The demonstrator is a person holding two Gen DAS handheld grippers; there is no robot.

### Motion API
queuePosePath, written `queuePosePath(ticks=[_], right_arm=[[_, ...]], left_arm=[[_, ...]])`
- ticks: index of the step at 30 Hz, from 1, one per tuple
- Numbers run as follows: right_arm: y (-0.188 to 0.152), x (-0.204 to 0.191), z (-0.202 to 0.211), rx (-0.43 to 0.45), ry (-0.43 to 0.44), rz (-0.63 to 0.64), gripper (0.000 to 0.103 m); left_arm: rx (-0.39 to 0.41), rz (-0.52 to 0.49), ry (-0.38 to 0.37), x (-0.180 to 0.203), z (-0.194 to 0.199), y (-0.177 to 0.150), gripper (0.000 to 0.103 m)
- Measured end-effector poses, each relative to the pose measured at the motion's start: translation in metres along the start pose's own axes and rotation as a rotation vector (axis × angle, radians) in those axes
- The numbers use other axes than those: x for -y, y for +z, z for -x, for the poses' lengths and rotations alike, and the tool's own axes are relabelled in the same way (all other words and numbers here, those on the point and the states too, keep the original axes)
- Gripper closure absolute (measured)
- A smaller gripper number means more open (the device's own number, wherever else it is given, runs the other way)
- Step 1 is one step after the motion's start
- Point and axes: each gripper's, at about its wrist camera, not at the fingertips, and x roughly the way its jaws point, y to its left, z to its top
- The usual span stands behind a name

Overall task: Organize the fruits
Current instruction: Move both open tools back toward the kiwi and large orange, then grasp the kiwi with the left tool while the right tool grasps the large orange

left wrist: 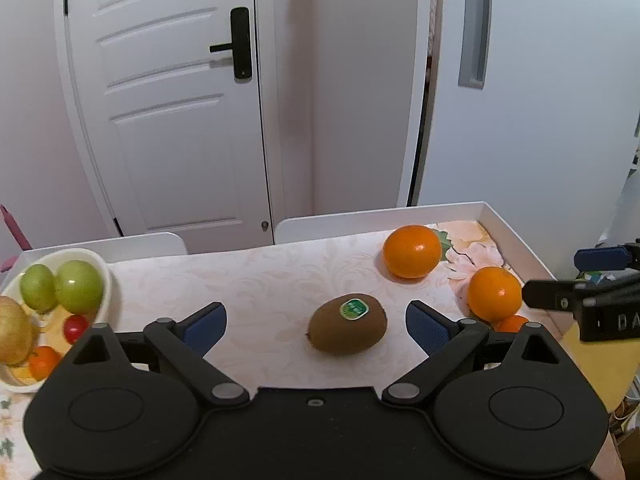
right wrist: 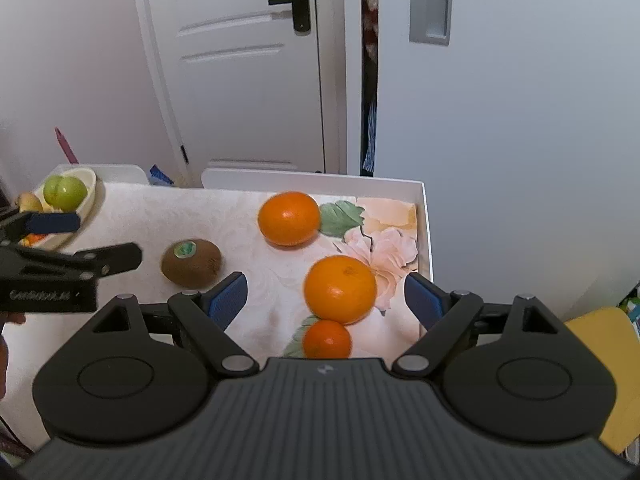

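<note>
Jaws wide on both tools, gripping nothing. The left gripper (left wrist: 316,326) frames a kiwi (left wrist: 347,324) lying on its side on the surface (left wrist: 248,280); its long axis runs roughly across the view, tilted slightly, green sticker up. The right gripper (right wrist: 326,300) brackets the middle orange (right wrist: 340,289), with a smaller orange (right wrist: 327,339) just nearer and a third orange (right wrist: 289,218) farther back. A white bowl (left wrist: 105,276) of fruit sits at the left.

Home: panelled door (left wrist: 168,112), floral tablecloth (right wrist: 372,240), fruit bowl (left wrist: 105,280).
</note>
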Motion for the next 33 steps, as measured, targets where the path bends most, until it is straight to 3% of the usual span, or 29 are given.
queuePosePath(ticks=[10, 17, 23, 33], right_arm=[[-0.012, 0.008, -0.044, -0.026, 0.024, 0.098, 0.005], [-0.009, 0.009, -0.065, -0.038, 0.036, 0.134, 0.011], [-0.008, 0.008, -0.074, -0.054, 0.045, 0.148, 0.016], [-0.009, 0.003, -0.082, -0.073, 0.041, 0.150, 0.023]], left_arm=[[-0.049, 0.030, 0.036, 0.023, -0.053, -0.005, 0.005], [-0.099, 0.060, 0.049, 0.028, -0.078, -0.010, 0.018], [-0.115, 0.070, 0.060, 0.028, -0.085, -0.012, 0.031], [-0.109, 0.042, 0.047, 0.027, -0.078, -0.013, 0.034]])
